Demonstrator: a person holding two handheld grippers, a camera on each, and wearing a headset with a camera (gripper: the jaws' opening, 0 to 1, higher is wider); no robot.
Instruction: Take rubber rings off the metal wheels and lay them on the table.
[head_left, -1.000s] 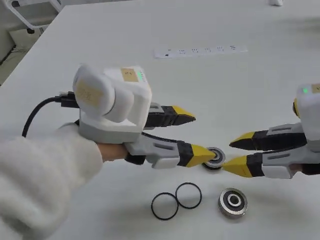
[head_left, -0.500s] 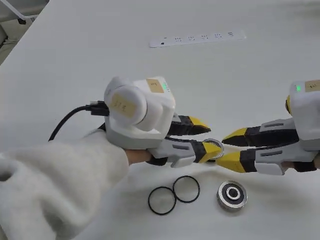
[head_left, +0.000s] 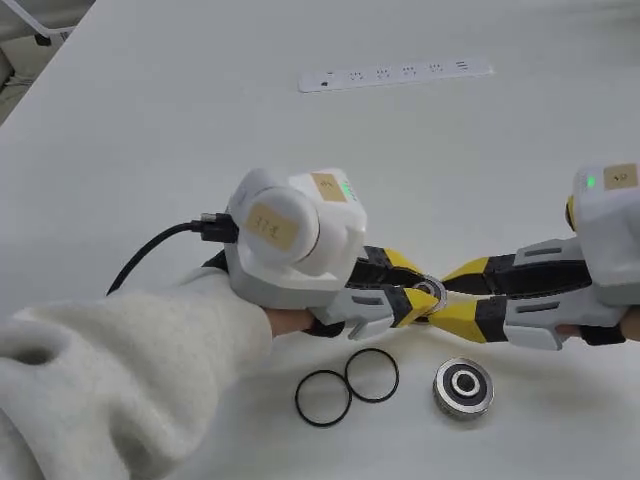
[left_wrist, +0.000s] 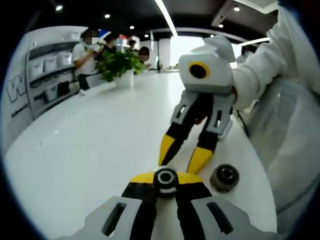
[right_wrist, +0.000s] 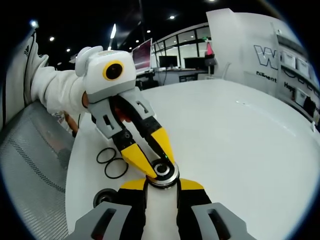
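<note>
Head view: left gripper (head_left: 413, 290) and right gripper (head_left: 452, 294) have drawn together since a second ago. Then the metal wheel (head_left: 430, 291) sat between wide-spread jaws; now both pairs of tips are clamped on it. Just below on the table (head_left: 150, 130) lie two rubber rings (head_left: 348, 388), touching, with a second wheel (head_left: 463, 387) beside them. A power strip (head_left: 395, 74) lies well back. A white sleeve (head_left: 100, 380) reaches in from the left.

Left gripper view: its jaws pinch the wheel (left_wrist: 166, 179), and the right gripper's tips angle down toward it.

Right gripper view: its tips flank the wheel (right_wrist: 163, 171), and the left gripper's tips rest on the rim.
</note>
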